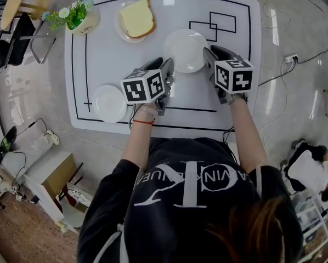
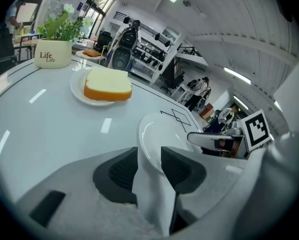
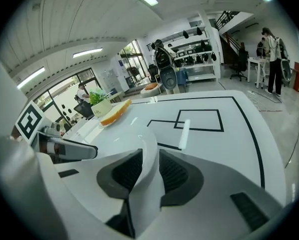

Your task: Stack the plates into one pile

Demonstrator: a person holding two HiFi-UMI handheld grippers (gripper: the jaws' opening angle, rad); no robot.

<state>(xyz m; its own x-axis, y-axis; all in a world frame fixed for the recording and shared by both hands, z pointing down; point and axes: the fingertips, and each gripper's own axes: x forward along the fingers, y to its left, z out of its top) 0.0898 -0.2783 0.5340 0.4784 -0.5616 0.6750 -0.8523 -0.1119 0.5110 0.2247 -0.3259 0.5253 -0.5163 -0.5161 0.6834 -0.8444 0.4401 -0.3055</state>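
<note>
Both grippers are at the same plate right now, one per side. The left gripper has the rim's left edge sitting between its jaws, and the right gripper has the opposite edge. Both sets of jaws look fairly wide, straddling the rim rather than squeezing it, and the plate seems to lie flat on the table. What matters next imo is that the other empty plate lies outside the left gripper and back toward the person, well apart, so the left hand is way nearer to it. The plate with bread sits out beyond the left fingertips.
</note>
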